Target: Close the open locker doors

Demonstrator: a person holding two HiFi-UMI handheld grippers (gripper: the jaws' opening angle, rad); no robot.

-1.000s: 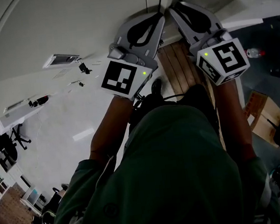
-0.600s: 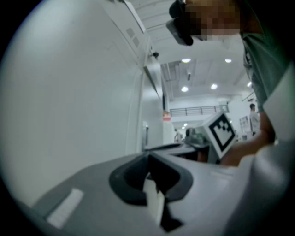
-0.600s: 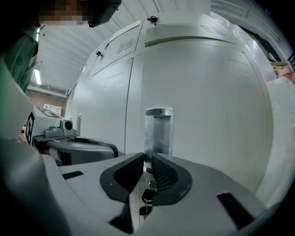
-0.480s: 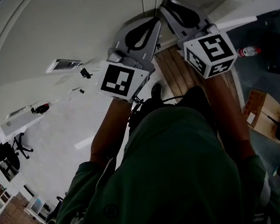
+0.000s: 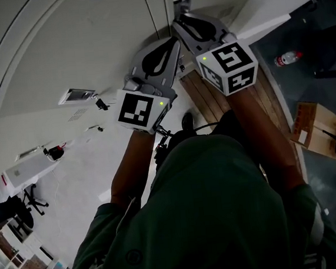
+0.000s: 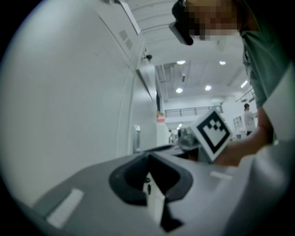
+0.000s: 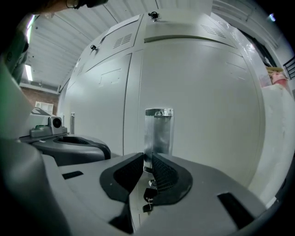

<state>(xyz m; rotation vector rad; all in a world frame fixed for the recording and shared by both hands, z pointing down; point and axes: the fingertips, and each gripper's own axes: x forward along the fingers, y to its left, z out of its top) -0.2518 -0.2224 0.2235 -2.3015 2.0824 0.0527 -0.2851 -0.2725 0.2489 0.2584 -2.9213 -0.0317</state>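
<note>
**Locker doors at twelve o'clock, both grippers set against them**

Locker doors fill the upper part of the head view, from about ten to one o'clock of the person. They are pale and plain, with a vertical seam between two of them.

The right gripper is at twelve o'clock. Its jaws are drawn in on the lower end of the chrome handle, which stands upright just right of the seam. Holding there, I judge, gives a firm purchase for pressing that door home and stopping it from springing back. A bunch of keys hangs below the handle and shows in the slit between the jaws.

The left gripper sits just beside it at eleven o'clock. Its jaws are brought almost together, with only a pale sliver of door in the slit and nothing gripped that I can make out. Its nose is set to the neighbouring door face, likely as a blunt pusher.

In the right gripper view the doors look close to flush, so the closing seems nearly done. Whether a latch has caught cannot be told.

Wooden planks run underfoot at twelve to one o'clock. A plastic bottle lies at two o'clock, a cardboard box at three, and office chairs stand far off at eight. None of these is between the grippers and the doors. The hanging keys are the one thing close enough to be pinched or knocked, and the two grippers are crowded near each other.
</note>
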